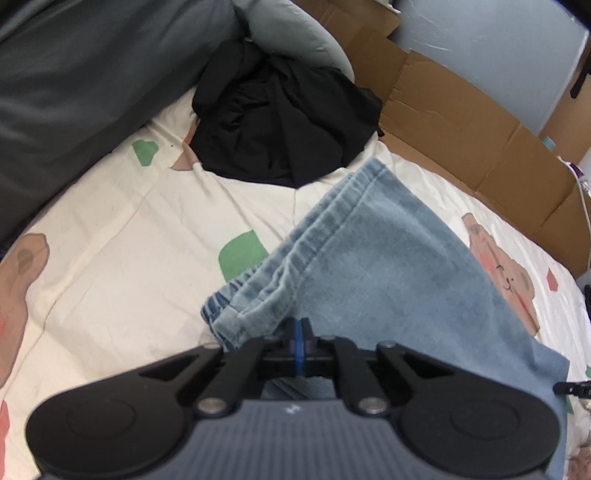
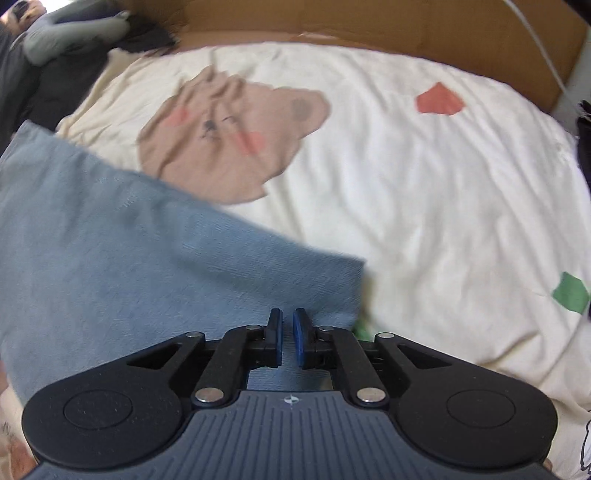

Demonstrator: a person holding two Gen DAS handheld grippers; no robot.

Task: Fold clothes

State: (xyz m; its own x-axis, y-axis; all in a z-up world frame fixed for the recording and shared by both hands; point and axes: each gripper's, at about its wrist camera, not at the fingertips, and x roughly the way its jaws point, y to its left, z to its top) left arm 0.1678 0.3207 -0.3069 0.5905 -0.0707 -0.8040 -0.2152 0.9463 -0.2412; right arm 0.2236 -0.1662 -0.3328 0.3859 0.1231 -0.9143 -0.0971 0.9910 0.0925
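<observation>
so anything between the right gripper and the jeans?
Nothing visible. The right gripper hangs slightly open right over the jeans, near their edge, with bare bedsheet beyond. The black clothes pile lies well away.

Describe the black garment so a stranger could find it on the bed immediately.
Start from the cream bedsheet printed with bears and green shapes. At its far end, below a grey-green pillow, a crumpled black garment lies in a heap. It is the only black cloth there, bunched up, unlike the light-blue jeans spread nearer.
</observation>
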